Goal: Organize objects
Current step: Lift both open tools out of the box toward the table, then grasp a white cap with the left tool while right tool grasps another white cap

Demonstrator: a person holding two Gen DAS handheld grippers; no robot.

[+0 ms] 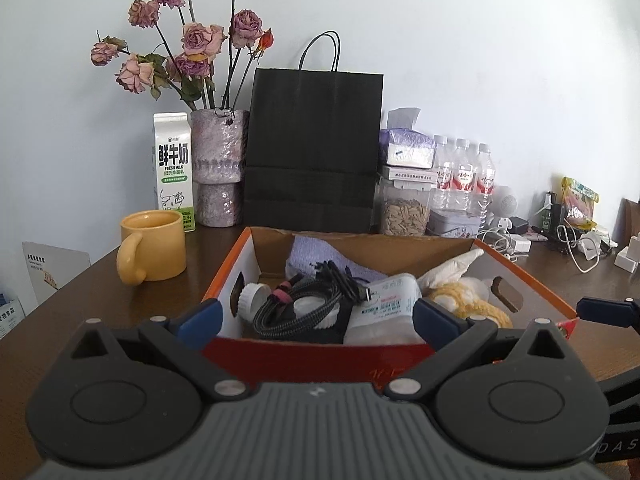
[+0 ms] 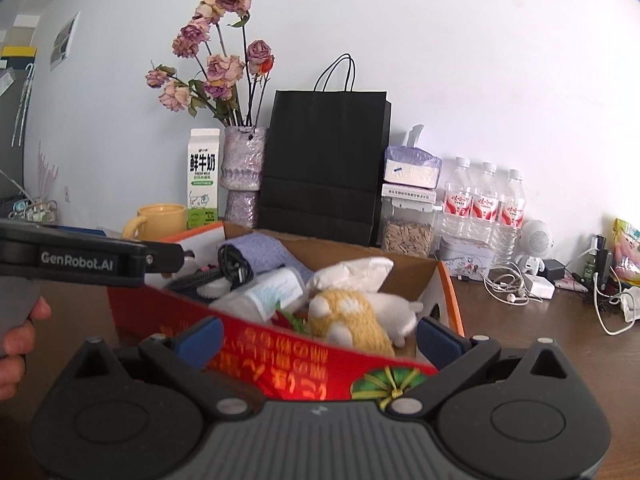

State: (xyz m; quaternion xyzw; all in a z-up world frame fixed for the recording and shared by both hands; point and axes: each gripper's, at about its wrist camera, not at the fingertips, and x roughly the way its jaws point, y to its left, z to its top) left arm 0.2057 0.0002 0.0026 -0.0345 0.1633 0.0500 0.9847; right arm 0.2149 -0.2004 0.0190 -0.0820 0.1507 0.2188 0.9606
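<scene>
Both grippers, left gripper [image 1: 318,318] and right gripper [image 2: 318,338], hover with jaws spread wide and empty at the near wall of the orange cardboard box [image 1: 316,354]. Inside it lie a coiled black cable [image 1: 298,306], a yellow plush toy [image 2: 352,322] and a lavender cloth [image 1: 320,258]. Around the box on the brown table [image 1: 100,280] stand a yellow mug [image 1: 154,246] and, behind, a black paper bag [image 1: 314,148].

Along the far edge of my dark wooden counter [image 1: 100,280] stand a yellow ceramic mug [image 1: 154,246], a white milk carton [image 1: 173,168], a black paper bag [image 1: 314,148] and three clear water bottles [image 2: 484,204].
</scene>
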